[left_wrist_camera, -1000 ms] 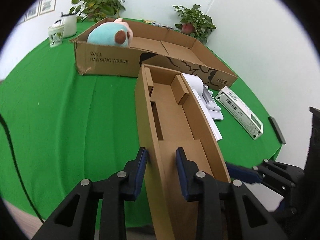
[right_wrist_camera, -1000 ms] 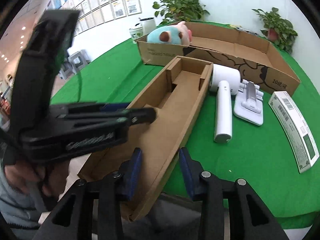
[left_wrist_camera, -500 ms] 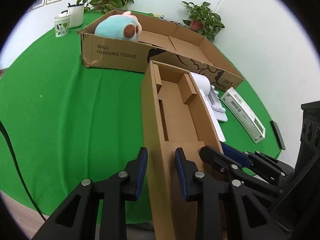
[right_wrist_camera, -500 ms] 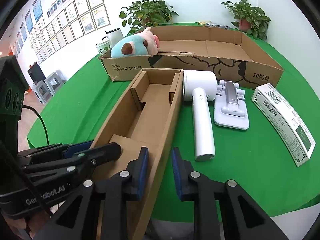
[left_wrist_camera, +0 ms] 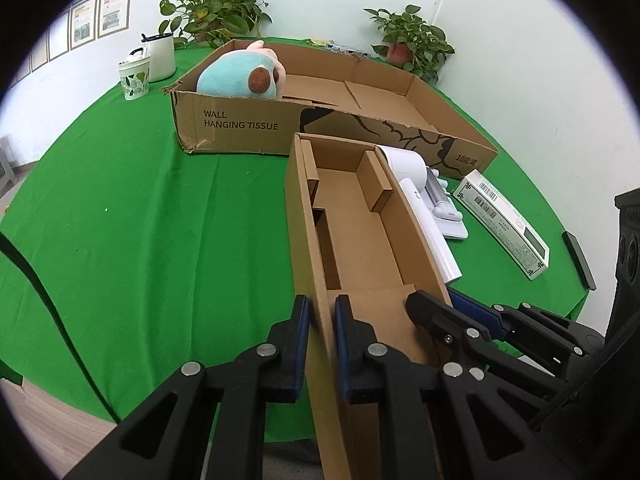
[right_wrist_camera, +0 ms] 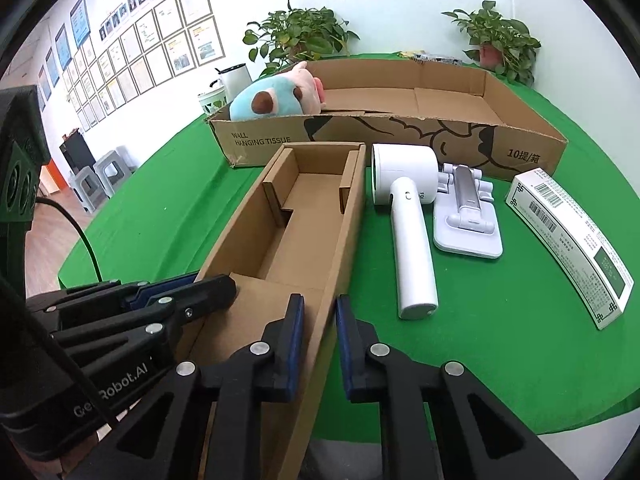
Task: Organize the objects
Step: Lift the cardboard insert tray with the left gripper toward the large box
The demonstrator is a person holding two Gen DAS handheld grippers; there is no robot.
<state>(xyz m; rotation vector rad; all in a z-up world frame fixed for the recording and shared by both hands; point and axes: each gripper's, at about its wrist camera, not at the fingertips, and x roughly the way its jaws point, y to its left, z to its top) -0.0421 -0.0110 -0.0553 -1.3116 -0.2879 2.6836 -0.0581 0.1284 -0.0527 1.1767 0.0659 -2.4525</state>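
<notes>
A long narrow cardboard box, open on top with inner dividers, lies on the green table. My left gripper is shut on its left side wall at the near end. My right gripper is shut on its right side wall at the near end, and it also shows in the left wrist view. A white handheld device lies just right of the box, next to a white stand and a white carton with barcodes.
A big shallow cardboard tray marked "WALL HANGING TISSUE" stands behind, with a blue plush toy in its left end. Cups and potted plants sit at the back. A dark flat object lies near the right table edge.
The box has swung and settled lower on the table with both grippers on it. The right gripper has closed in on the right wall and now sits beside the left one.
</notes>
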